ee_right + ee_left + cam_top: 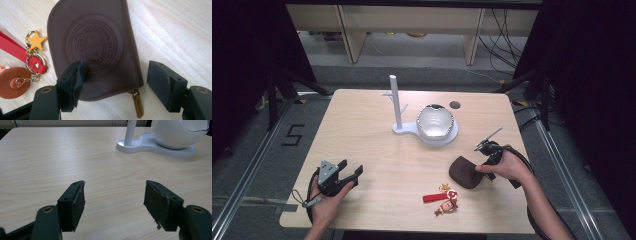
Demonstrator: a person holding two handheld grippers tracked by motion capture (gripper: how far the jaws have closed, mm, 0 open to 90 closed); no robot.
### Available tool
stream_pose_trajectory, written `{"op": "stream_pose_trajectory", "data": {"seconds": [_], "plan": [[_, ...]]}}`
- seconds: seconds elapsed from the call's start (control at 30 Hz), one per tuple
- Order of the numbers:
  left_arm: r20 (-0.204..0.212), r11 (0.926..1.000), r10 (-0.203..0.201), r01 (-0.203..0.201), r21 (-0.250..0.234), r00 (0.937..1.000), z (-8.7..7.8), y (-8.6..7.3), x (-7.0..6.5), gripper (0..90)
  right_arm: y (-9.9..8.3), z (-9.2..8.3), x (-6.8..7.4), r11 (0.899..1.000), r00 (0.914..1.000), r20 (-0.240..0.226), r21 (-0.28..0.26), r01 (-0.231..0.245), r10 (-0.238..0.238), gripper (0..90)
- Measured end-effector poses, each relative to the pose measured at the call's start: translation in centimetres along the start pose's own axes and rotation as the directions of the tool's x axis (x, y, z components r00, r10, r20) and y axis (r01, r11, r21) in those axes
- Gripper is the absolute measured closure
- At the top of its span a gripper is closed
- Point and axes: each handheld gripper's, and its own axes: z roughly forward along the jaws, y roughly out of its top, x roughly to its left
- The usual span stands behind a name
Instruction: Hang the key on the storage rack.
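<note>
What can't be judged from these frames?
- Pouch: its far edge is cut by the right gripper view's top; the high view has the right hand covering its side.
- Keychain figure: too small in the high view, cropped at the right gripper view's left edge.
- Bowl contents: glare.

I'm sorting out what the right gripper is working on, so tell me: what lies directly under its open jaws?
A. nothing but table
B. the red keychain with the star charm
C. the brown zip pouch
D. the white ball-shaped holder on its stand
C: in the right gripper view the brown zip pouch lies flat under the right gripper, whose jaws stand apart above it; the red keychain lies beside it.
</note>
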Motion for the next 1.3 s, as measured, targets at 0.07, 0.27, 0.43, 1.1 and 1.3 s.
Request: {"op": "stream_pose_trajectory", "data": {"seconds": [0.07, 0.27, 0.43, 1.1, 1.3], "plan": [[0.0, 1.0, 0.0, 0.0, 0.0, 1.0, 0.0, 0.0, 0.0, 32.2, 0.1, 0.2, -0.1, 1.0, 1.0, -0.006, 0.008, -0.001, 0.001, 30.5], [0.001, 1.0, -0.001, 0.001, 0.001, 1.0, 0.0, 0.0, 0.0, 32.2, 0.4, 0.4, -0.7, 1.0, 0.999, -0.045, 0.026, -0.005, 0.006, 32.7], [0.001, 1.0, -0.001, 0.001, 0.001, 1.0, 0.0, 0.0, 0.0, 32.2, 0.5, 0.5, -1.0, 0.999, 0.9969, -0.079, 0.039, -0.006, 0.009, 36.9], [-0.001, 0.9999, -0.011, 0.011, -0.001, 0.9999, 0.0, 0.0, 0.0, 32.0, 0.4, -2.2, -0.2, 0.992, 0.9918, -0.02, -0.006, 0.126, -0.127, 73.2], [-0.001, 1.0, -0.006, 0.006, 0.0, 1.0, 0.0, 0.0, 0.0, 31.8, 0.3, -3.2, 0.3, 0.987, 0.9871, -0.009, -0.031, 0.159, -0.16, 75.0]]}}
